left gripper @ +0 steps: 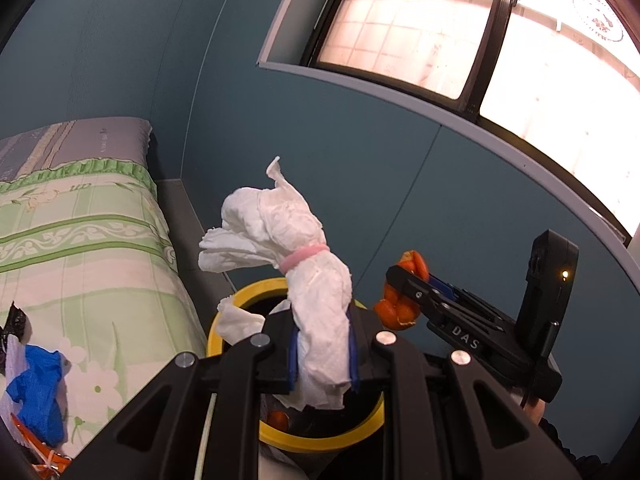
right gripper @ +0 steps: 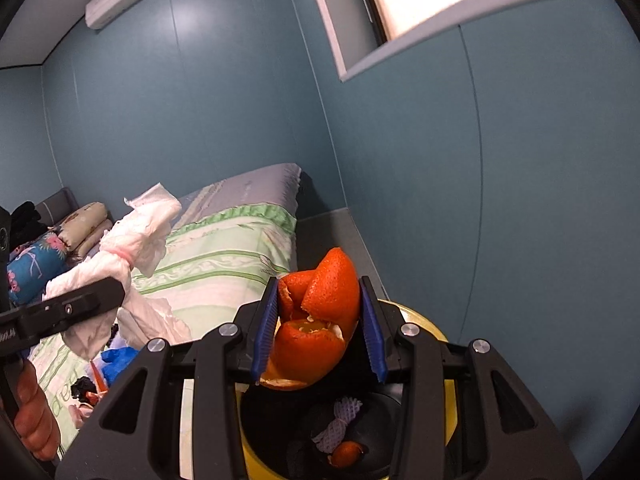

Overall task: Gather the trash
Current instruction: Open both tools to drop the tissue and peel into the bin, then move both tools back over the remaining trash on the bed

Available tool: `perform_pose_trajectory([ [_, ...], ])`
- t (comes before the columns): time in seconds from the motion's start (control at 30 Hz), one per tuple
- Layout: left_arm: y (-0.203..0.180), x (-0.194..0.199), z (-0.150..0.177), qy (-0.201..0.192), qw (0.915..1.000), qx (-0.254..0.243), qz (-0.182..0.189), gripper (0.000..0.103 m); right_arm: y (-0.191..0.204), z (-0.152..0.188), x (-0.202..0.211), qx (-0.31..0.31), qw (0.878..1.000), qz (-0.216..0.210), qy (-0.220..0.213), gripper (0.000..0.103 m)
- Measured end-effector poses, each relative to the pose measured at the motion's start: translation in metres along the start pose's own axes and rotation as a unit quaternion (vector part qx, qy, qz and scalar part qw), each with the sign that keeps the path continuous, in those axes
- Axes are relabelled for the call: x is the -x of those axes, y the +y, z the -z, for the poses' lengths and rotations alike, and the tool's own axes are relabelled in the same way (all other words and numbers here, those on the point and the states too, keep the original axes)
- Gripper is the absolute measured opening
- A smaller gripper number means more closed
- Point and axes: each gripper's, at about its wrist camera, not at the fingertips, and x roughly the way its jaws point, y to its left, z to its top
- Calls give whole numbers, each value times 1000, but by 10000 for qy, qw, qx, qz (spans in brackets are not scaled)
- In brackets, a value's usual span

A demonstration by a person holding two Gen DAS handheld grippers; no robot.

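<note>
Between the left gripper's (left gripper: 323,354) fingers a white tissue wad (left gripper: 296,248) is clamped. The right gripper (right gripper: 320,334) clasps orange peel (right gripper: 320,316) between its pads, the yellow-rimmed bin (right gripper: 436,330) just below.

Both grippers are matte black plastic frames with triangular cut-outs, round silver screws at the joints and ribbed blue pads inside the fingers. The left gripper (left gripper: 323,354) shows four such screws across its linkage, as does the right gripper (right gripper: 320,334). Seen from the left wrist, the right one carries white letters "DAS" and a black upright block with a small yellow light
</note>
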Motion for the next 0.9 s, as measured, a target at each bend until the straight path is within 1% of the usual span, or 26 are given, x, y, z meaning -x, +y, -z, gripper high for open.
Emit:
perform_pose_trajectory([
  [0.2,0,-29,9,251,9997,33,29,17,-21,11,-19,-201,9995,110,196,37],
  [0.27,2,-37,12,344,9994,41,36,17,-25,13,-24,-245,9993,102,253,39],
  [0.3,3,-40,13,378,9993,50,50,22,-27,15,-25,-250,9993,124,259,40],
  [0.33,6,-43,14,400,9991,99,77,26,-29,16,-26,-247,9993,147,252,45],
  [0.37,8,-44,15,389,9991,145,85,39,-29,16,-26,-250,9993,135,232,46],
  [0.4,11,-44,17,359,9992,175,45,53,-30,16,-25,-261,9993,172,198,51],
  [0.43,13,-43,17,315,9993,216,8,58,-31,16,-25,-268,9992,221,179,58],
  [0.47,17,-41,18,259,9993,261,-28,61,-33,16,-24,-290,9992,232,139,58],
  [0.6,32,-34,17,215,9987,450,-92,61,-40,12,-22,-396,9988,273,129,58],
  [0.67,37,-27,15,153,9988,419,-203,61,-40,12,-18,-421,9986,296,102,58],
  [0.8,46,-7,9,-4,9985,410,-356,63,-31,12,-3,-397,9990,211,7,58],
  [0.9,52,14,2,-178,9979,343,-515,64,-20,5,2,-287,9995,129,-86,58],
])
